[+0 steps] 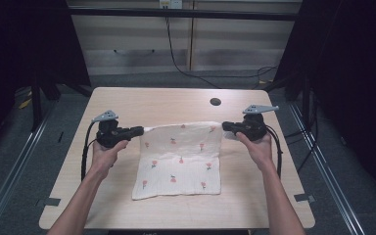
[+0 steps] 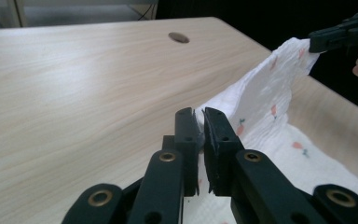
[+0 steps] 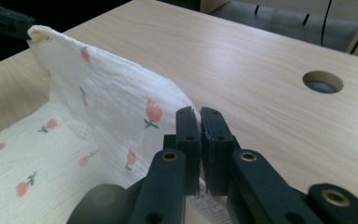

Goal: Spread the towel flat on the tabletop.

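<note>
Gripping cloth (image 1: 178,159) far corners, table (image 1: 127,100) beyond bare.

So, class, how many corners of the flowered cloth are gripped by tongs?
2: the far left corner in the left tongs, the far right corner in the right tongs. The cloth's two near corners lie free on the table.

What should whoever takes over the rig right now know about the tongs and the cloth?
Left tongs: shut on the cloth's far left corner.
Right tongs: shut on its far right corner.
Cloth: white with small red flowers; far edge lifted and stretched between the tongs, near part flat on the table.
Done: both far corners gripped and raised.
Left: probably carry the far edge toward the near edge to fold, then release.
</note>
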